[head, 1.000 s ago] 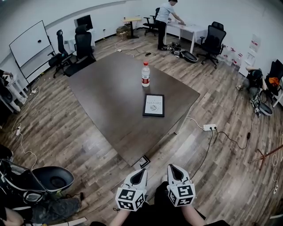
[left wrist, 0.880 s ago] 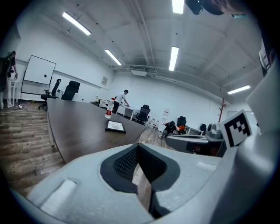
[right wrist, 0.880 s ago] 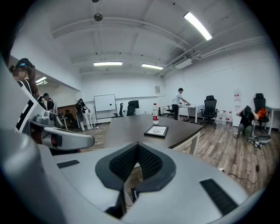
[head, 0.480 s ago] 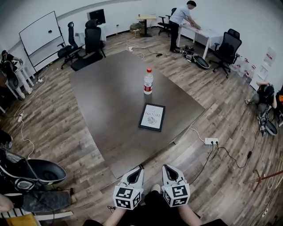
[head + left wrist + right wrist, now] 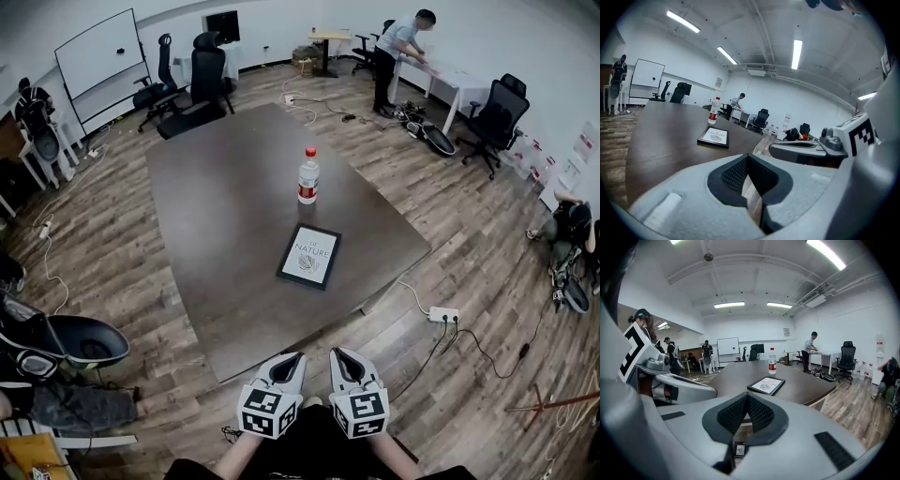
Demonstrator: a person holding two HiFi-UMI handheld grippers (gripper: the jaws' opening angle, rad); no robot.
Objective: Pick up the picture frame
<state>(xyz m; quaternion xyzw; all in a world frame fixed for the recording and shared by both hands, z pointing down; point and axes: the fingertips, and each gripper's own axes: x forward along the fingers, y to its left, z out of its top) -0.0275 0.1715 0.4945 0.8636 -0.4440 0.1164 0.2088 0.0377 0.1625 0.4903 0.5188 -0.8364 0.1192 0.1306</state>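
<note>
- Dark bench (image 5: 216,234) is seen nearer than a second ago; the picture frame (image 5: 309,256) lies flat at picture centre, below the water bottle (image 5: 307,178).
- Left hand-held gripper (image 5: 296,360) and right hand-held gripper (image 5: 337,356) are held fully closed and empty at bottom centre.
- Approach is judged begun; nothing is grasped yet.

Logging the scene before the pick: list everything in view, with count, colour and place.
table: one, dark brown, room centre
picture frame: one, black with white print, flat on table near its right edge
bottle: one, clear, red label, upright on table beyond the frame
whiteboard: one, white, far left
office chairs: several, black, around the room
desk: one, white, far right
person: one, standing at desk
power strip: one, white, floor right of table
left gripper: one, grey, shut, empty, short of table
right gripper: one, grey, shut, empty, beside it
</note>
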